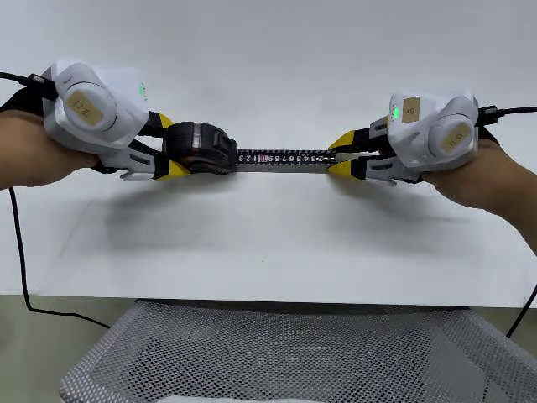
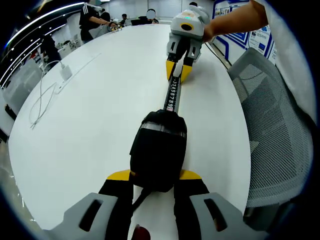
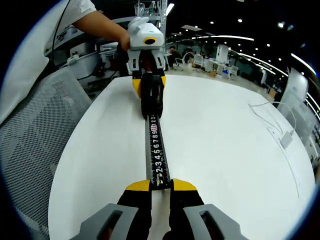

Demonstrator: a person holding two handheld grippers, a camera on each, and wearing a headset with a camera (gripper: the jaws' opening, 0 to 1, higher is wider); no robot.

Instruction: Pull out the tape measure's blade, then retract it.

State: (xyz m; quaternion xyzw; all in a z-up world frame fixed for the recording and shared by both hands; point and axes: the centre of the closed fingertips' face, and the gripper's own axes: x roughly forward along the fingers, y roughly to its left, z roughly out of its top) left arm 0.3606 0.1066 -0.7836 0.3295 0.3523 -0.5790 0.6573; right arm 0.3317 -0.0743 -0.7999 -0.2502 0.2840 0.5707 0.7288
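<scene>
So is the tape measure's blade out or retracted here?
Out. The numbered blade spans from the black case, held in the left gripper, to the right gripper, which pinches its end.

I work in a large open-plan office; my wide white table (image 1: pixel 268 75) has a mesh chair (image 1: pixel 277 353) beside it; people (image 2: pixel 91 20) gather at its far end; strip lights (image 3: pixel 235 38) line the dark ceiling.
</scene>
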